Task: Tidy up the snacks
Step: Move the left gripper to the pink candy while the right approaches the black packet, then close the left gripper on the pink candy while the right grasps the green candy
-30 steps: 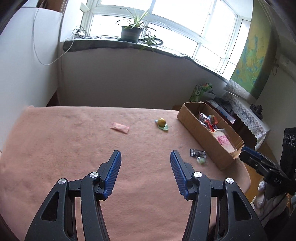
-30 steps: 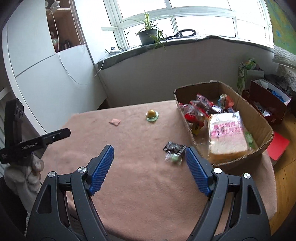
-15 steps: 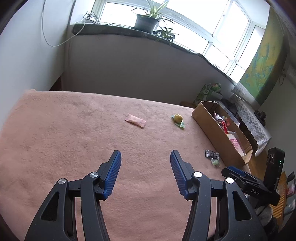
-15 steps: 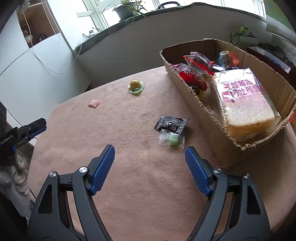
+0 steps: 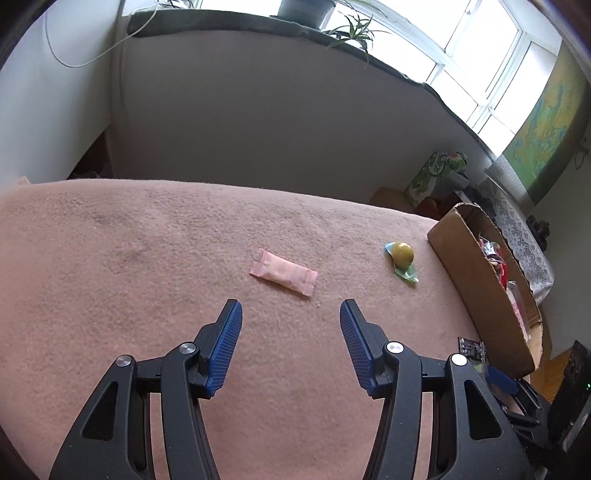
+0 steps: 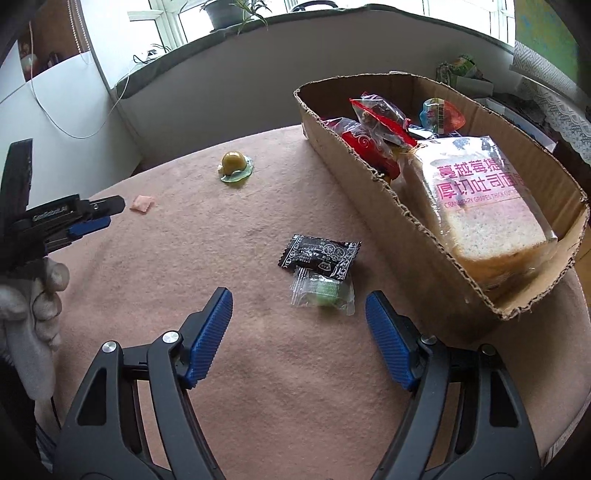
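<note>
A pink snack packet (image 5: pixel 283 272) lies on the pink table cloth just beyond my open, empty left gripper (image 5: pixel 290 315); it also shows small in the right wrist view (image 6: pixel 142 203). A yellow jelly cup (image 5: pixel 402 256) (image 6: pixel 236 166) sits near the cardboard box (image 5: pixel 476 284) (image 6: pixel 373 184). A black packet (image 6: pixel 319 254) and a clear packet with a green sweet (image 6: pixel 323 291) lie just ahead of my open, empty right gripper (image 6: pixel 299 306). The box holds a bread bag (image 6: pixel 484 206) and several snacks.
The left gripper and a gloved hand (image 6: pixel 35 295) show at the left of the right wrist view. The right gripper's tip (image 5: pixel 500 380) shows low right in the left wrist view. A wall and windowsill with a plant (image 6: pixel 229 14) stand behind the table.
Both grippers have moved forward and down toward the table: the left closer to the pink packet, the right closer to the black and clear packets. Both stay open.
</note>
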Tool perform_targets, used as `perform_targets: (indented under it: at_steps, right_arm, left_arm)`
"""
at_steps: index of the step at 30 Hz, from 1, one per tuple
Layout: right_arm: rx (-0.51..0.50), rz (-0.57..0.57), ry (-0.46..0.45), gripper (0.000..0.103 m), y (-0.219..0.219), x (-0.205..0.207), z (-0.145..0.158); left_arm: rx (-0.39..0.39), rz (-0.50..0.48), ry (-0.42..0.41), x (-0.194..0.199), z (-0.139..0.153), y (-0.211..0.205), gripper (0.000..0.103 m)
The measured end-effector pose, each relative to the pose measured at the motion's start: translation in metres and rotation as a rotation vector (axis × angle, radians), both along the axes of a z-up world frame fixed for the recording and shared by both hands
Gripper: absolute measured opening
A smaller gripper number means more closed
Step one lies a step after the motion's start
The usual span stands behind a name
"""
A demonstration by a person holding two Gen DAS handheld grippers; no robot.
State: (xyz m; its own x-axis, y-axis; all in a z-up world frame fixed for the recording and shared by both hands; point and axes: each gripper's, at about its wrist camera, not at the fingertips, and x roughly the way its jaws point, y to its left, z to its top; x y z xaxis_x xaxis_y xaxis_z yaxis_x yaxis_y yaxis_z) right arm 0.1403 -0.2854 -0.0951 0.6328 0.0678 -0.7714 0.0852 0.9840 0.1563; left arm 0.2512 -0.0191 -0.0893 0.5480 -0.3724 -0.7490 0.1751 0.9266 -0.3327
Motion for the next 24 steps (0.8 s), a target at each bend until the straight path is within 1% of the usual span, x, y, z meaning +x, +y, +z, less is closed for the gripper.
perform_targets:
  at_steps: [4, 7, 9, 13, 14, 15, 16, 18, 21, 22, 24]
  right_arm:
    - [-0.037, -0.013, -0.017, 0.078, 0.006, -0.005, 0.002]
    - [-0.011, -0.025, -0.002, 0.078, 0.007, -0.004, -0.002]
    - [-0.013, -0.042, -0.004, 0.078, 0.008, -0.003, -0.002]
    - [0.021, -0.083, -0.001, 0.077, 0.003, 0.000, -0.004]
    - [0.024, -0.090, 0.001, 0.077, 0.003, 0.000, -0.004]
    - [0.024, -0.097, 0.001, 0.075, 0.002, 0.001, -0.004]
    - [0.027, -0.103, 0.001, 0.071, 0.002, 0.001, -0.004]
    - [0.038, -0.111, 0.006, 0.070, 0.002, 0.004, -0.004]
    - [0.025, -0.110, 0.016, 0.070, 0.007, 0.009, -0.005]
    - [0.016, -0.113, 0.016, 0.070, 0.008, 0.009, -0.005]
    - [0.006, -0.117, 0.016, 0.070, 0.010, 0.011, -0.007]
  left_arm:
    - [-0.013, 0.025, 0.026, 0.021, -0.009, 0.007, 0.054]
    - [-0.017, 0.036, 0.026, 0.031, -0.010, 0.015, 0.054]
    - [-0.021, 0.030, 0.017, 0.038, -0.008, 0.019, 0.054]
    - [-0.019, -0.019, 0.008, 0.056, -0.002, 0.022, 0.054]
    - [-0.023, -0.044, 0.014, 0.062, -0.002, 0.020, 0.052]
    - [-0.030, -0.077, 0.032, 0.068, -0.003, 0.019, 0.051]
    - [-0.031, -0.103, 0.048, 0.072, -0.006, 0.016, 0.051]
    - [-0.030, -0.160, 0.078, 0.078, -0.012, 0.010, 0.036]
    - [-0.029, -0.204, 0.083, 0.079, -0.014, 0.010, 0.034]
    - [-0.044, -0.210, 0.092, 0.080, -0.013, 0.013, 0.033]
    - [-0.087, -0.233, 0.119, 0.080, -0.015, 0.018, 0.025]
